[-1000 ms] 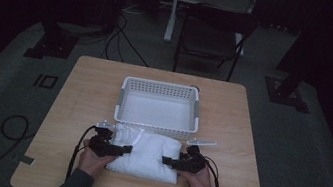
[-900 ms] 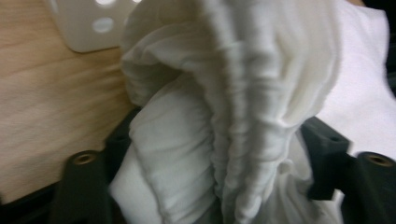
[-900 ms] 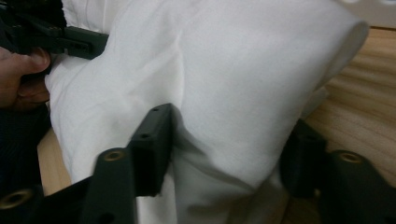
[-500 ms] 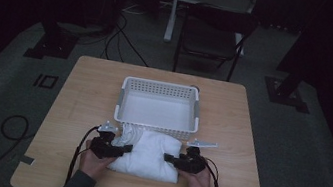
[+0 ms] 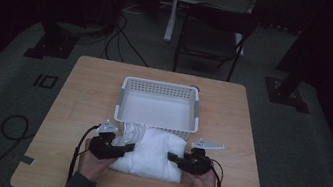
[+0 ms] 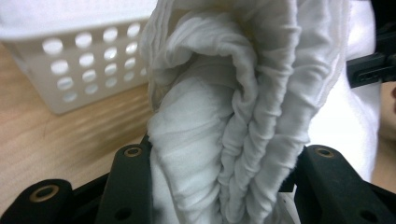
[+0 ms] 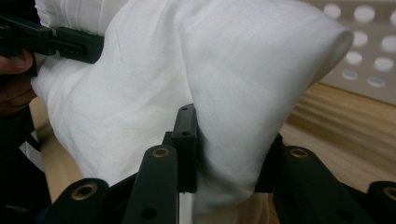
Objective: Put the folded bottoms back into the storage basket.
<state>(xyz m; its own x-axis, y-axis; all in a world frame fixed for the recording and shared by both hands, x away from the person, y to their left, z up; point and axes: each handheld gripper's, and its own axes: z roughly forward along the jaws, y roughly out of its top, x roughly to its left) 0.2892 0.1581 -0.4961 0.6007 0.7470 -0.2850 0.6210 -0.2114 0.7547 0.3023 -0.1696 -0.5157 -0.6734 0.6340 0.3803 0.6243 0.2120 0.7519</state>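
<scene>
A folded white cloth [image 5: 151,152] lies bunched on the wooden table [image 5: 83,95], its far edge against the white basket [image 5: 159,103]. My left gripper [image 5: 121,148] is shut on the cloth's left side; the left gripper view has thick stacked folds of the cloth [image 6: 224,135] squeezed between the black jaws. My right gripper [image 5: 175,158] is shut on the cloth's right side, where a smooth fold of the cloth [image 7: 233,116] rises between the jaws. The left gripper [image 7: 70,39] also appears across the cloth in the right gripper view.
The perforated basket [image 6: 84,70] stands just beyond the cloth, at the table's middle. A dark chair [image 5: 211,35] stands past the table's far edge, with stands and cables on the floor around.
Both grippers and the cloth have shifted slightly away from the table's front edge, towards the basket, and the cloth has bunched up against the basket's near wall.
</scene>
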